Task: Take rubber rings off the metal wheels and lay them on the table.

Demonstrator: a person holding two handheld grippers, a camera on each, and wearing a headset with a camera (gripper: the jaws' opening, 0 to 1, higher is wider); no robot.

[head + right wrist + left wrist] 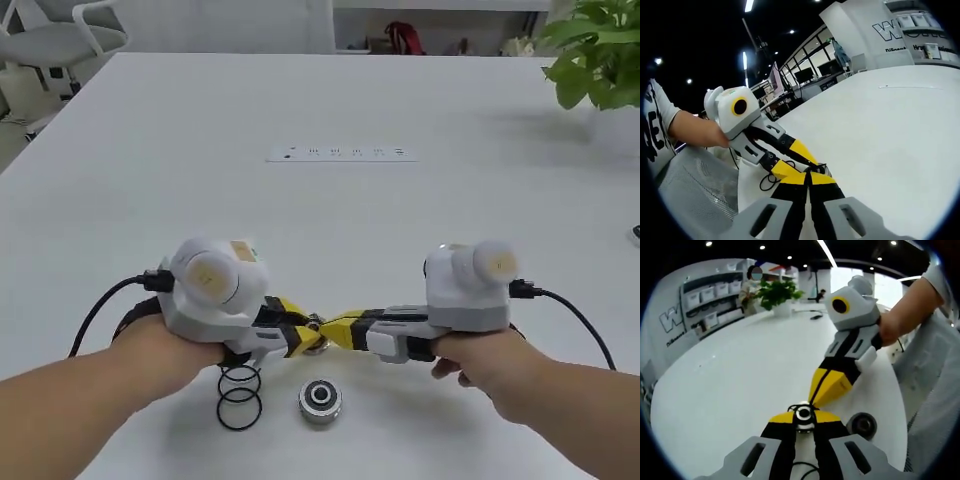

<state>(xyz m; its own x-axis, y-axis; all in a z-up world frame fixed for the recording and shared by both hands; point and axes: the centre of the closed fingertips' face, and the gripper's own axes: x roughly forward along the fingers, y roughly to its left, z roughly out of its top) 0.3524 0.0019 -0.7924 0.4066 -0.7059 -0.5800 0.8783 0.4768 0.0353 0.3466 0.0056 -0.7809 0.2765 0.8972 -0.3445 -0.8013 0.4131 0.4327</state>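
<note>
my left gripper point(303, 336) is clamped on a wheel point(804, 413) over the table point(330, 210). my right gripper point(810, 176) has its jaws pressed together at its rim, whether on rubber i can't tell. two rings point(240, 396) lie below beside another wheel point(320, 398). a crooked pull could twist the wheel loose and drop it.

White table point(300, 110), power strip point(340, 153) at centre — chair point(60, 40) upper left, potted plant point(595, 50) upper right. Left gripper view: bin shelves point(710, 305) upper left, ceiling spotlights point(762, 247) along top.
</note>
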